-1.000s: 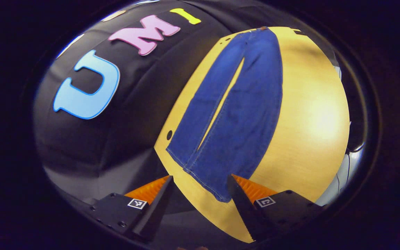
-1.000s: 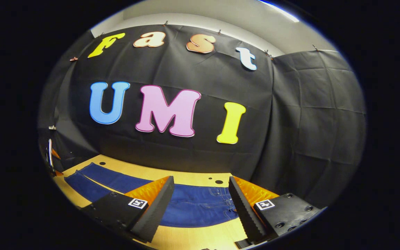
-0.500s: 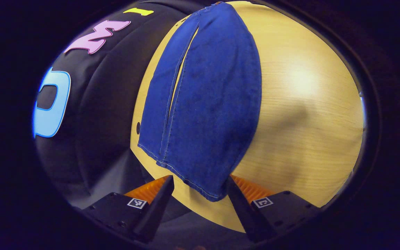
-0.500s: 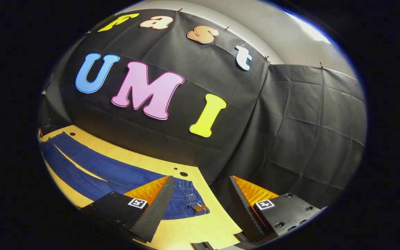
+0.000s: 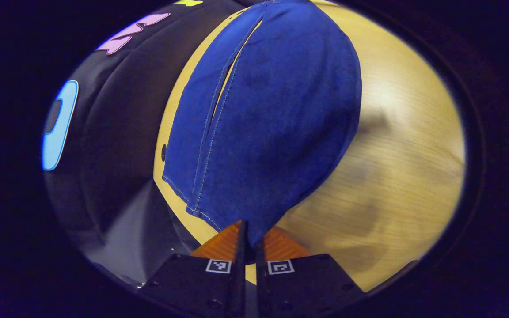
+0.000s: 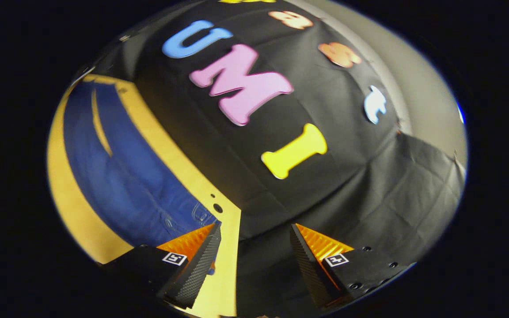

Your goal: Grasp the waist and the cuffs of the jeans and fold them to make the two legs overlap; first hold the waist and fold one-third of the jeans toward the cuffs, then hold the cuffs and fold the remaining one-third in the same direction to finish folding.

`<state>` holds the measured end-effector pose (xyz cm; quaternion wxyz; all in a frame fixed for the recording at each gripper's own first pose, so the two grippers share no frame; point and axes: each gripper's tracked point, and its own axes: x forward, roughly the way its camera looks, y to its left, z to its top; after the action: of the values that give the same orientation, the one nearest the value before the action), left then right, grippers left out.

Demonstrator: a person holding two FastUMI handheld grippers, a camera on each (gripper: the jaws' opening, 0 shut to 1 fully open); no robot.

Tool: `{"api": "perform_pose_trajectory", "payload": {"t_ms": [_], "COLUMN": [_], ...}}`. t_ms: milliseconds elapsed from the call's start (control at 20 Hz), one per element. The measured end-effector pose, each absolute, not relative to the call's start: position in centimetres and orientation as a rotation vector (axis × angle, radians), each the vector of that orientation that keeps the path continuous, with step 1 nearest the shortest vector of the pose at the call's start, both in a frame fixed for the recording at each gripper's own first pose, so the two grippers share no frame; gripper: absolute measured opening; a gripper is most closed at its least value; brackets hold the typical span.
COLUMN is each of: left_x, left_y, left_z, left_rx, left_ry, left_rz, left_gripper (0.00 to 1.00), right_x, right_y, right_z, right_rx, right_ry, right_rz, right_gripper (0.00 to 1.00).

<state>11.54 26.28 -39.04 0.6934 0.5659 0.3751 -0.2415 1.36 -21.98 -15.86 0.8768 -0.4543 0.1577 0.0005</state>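
A pale wooden table (image 5: 404, 145) stood against the booth's black cloth wall (image 6: 369, 190), and on it we saw the blue jeans (image 5: 272, 115) lying flat and lengthwise, the two legs side by side with a narrow gap between them. In the left gripper view, our left gripper (image 5: 248, 247) had its fingers clenched on the cuff (image 5: 254, 229) of the nearer leg, the hem running in between them. In the right gripper view, our right gripper (image 6: 254, 256) had its fingers released and spread wide, hovering over the table's far edge beside the waist (image 6: 192, 212), one finger above the denim and the other out over the cloth. We judged the step in hand to be taking hold of both ends before laying one leg over the other. To do it well, we thought the right gripper should settle onto the waistband on the same side as the held cuff and pinch through the full thickness, then both ends should lift and swing across together, keeping the fabric taut so the leg lands without twisting.
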Motion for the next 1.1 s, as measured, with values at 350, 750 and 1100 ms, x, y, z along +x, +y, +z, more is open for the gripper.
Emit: {"api": "perform_pose_trajectory", "payload": {"t_ms": [350, 750, 1100], "left_x": [11.5, 11.5, 11.7], "left_y": [26.1, 26.1, 25.9], "left_z": [-39.1, -39.1, -39.0], "left_rx": [1.233, 1.259, 1.284], "left_ry": [0.886, 0.903, 0.894], "left_rz": [-0.556, -0.525, -0.453], "left_gripper": [0.06, 0.06, 0.07], "right_x": [-1.8, 0.4, 2.5], "right_y": [-27.6, -30.0, -30.0], "right_z": [-34.2, -39.4, -42.1], "right_rx": [-1.326, -1.547, -1.549], "right_ry": [0.779, 0.820, 0.855], "right_rz": [0.604, 0.646, 0.647], "right_gripper": [0.96, 0.90, 0.29]}}
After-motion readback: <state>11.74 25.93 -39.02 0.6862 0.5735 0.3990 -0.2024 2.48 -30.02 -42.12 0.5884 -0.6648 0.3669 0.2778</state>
